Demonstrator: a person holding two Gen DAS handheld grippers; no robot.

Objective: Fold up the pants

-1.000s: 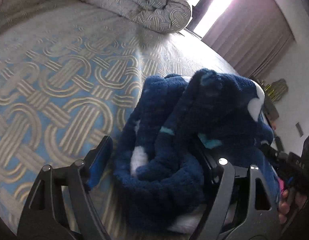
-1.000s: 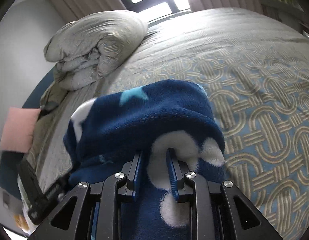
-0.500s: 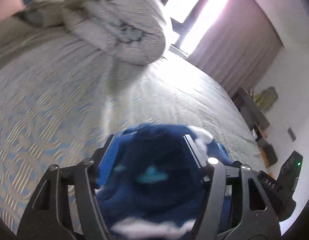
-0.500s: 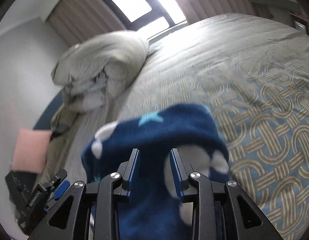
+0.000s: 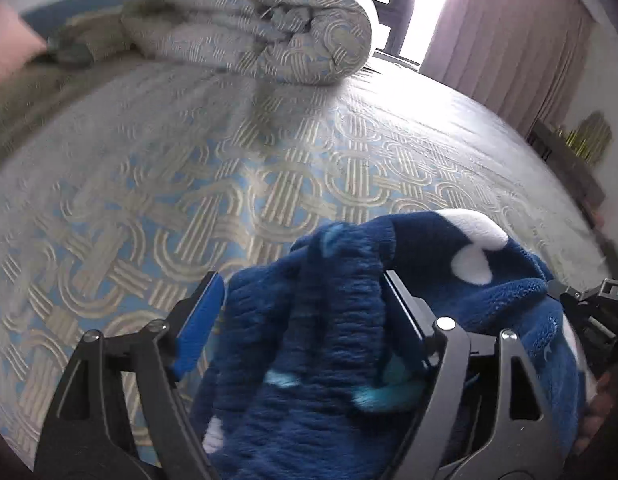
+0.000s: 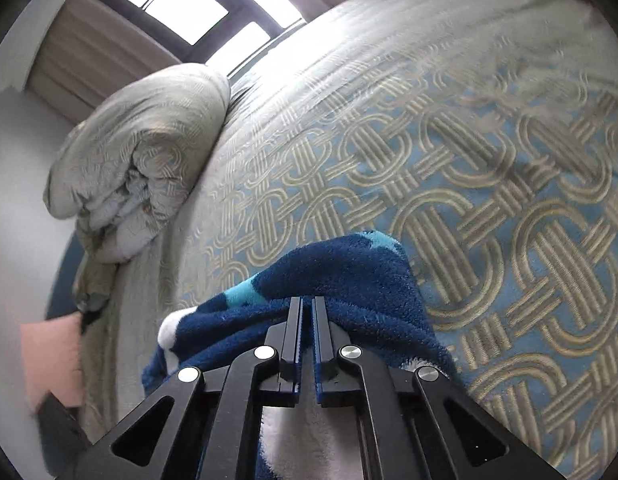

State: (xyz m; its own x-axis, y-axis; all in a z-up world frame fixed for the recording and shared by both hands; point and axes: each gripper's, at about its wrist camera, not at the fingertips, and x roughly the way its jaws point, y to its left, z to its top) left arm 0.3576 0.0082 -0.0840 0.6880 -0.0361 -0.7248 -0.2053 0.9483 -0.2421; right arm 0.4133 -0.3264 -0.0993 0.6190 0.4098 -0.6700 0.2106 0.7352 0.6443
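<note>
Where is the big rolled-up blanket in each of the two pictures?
Left wrist view: the rolled-up blanket lies at the top, middle-left, at the far end of the bed.
Right wrist view: it sits at the left, below the window.
Shared landmark: the blue fleece pants, low in the middle of both.

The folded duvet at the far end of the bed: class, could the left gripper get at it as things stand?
Probably not yet: the left gripper has the pants bunched between its jaws, and the duvet lies well beyond, across bare bed.
</note>
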